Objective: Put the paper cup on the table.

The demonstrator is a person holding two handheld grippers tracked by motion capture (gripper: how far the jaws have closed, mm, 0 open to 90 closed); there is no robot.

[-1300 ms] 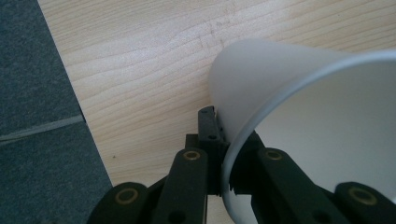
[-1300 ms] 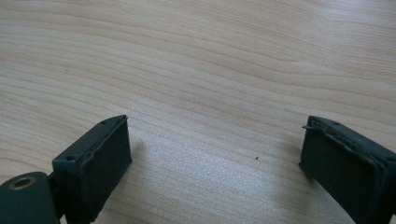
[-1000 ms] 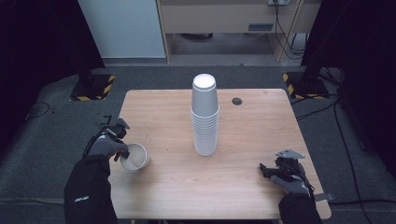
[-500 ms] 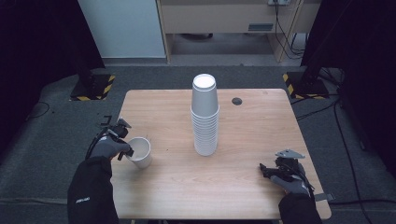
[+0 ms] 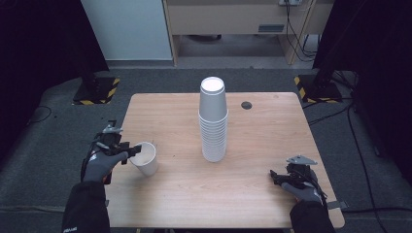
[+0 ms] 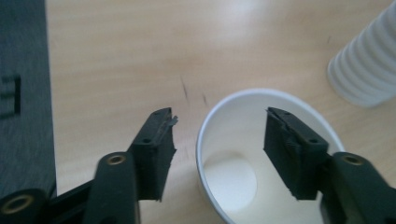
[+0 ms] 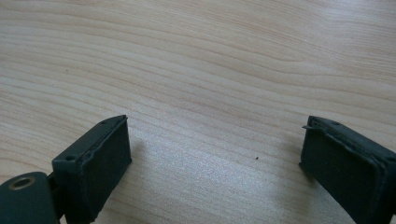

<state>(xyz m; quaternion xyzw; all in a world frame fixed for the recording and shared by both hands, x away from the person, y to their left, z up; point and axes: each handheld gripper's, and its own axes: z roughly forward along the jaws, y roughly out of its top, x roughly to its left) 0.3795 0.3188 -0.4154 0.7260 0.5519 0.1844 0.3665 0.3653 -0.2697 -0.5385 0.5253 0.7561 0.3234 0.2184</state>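
Note:
A single white paper cup (image 5: 144, 158) stands mouth up near the table's left edge. My left gripper (image 5: 127, 151) is open at its rim. In the left gripper view the cup (image 6: 261, 154) has one jaw outside its near wall and the other over its mouth, with the gripper (image 6: 218, 114) not pinching the wall. A tall stack of upside-down white cups (image 5: 213, 121) rises mid-table, and its ribbed edge (image 6: 369, 65) shows at the top right of that view. My right gripper (image 5: 279, 177) rests open at the front right, and its jaws (image 7: 217, 122) have bare wood between them.
The wooden table (image 5: 272, 131) has a small black disc (image 5: 247, 105) behind and to the right of the stack. Black stands with yellow-striped feet (image 5: 97, 90) flank the table's far corners. Grey floor surrounds the table.
The single cup has shifted slightly right and away and now stands more upright, with my left gripper following it. The right gripper has not moved.

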